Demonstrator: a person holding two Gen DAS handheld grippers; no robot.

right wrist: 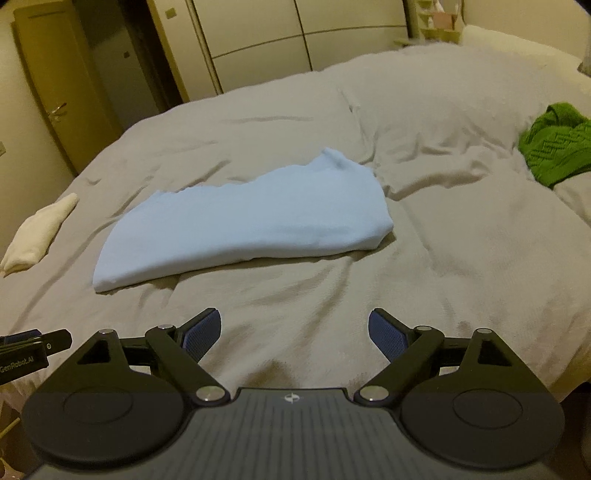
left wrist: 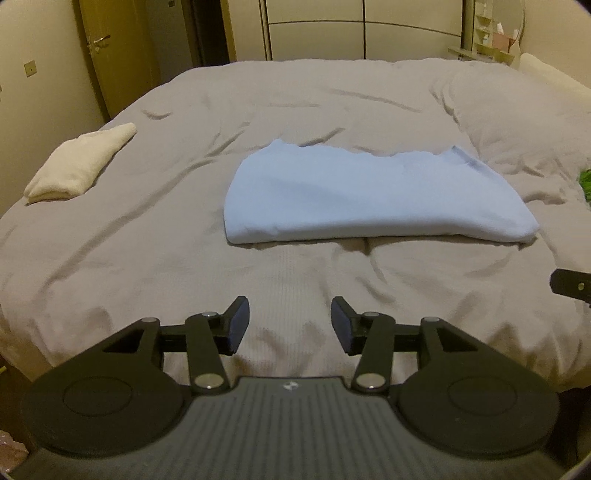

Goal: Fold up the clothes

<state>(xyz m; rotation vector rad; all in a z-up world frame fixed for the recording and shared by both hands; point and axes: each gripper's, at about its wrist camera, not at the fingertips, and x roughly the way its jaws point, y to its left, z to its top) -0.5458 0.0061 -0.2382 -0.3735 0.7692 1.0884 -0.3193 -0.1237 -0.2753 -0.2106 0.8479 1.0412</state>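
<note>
A light blue garment (left wrist: pixel 373 195) lies folded into a wide, flat rectangle near the middle of a bed covered by a wrinkled grey duvet (left wrist: pixel 295 96). Its near edge is a smooth fold; its far edge is uneven, with a small corner raised at the far right.

The left gripper (left wrist: pixel 290 325) hangs above the near part of the duvet, short of the blue garment and apart from it. Its jaws stand released, with only bare duvet showing between the blue pads. Nothing is held.

The right gripper (right wrist: pixel 294 334) hangs likewise over the near duvet, to the right of the left one, its jaws spread wide and empty. The blue garment (right wrist: pixel 243 225) lies beyond it and to its left, not touching the fingers. In the right wrist view a black part of the left gripper pokes in at the left edge; in the left wrist view a black tip of the right gripper shows at the right edge.

A folded cream cloth (left wrist: pixel 79 164) rests at the far left side of the bed, well apart from the blue garment. A crumpled green knitted garment (right wrist: pixel 557 147) lies at the right side of the bed, unfolded.

Beyond the bed stand a pale wardrobe (left wrist: pixel 362 29) and, to the left, a wooden door (left wrist: pixel 110 55) with a metal handle.
</note>
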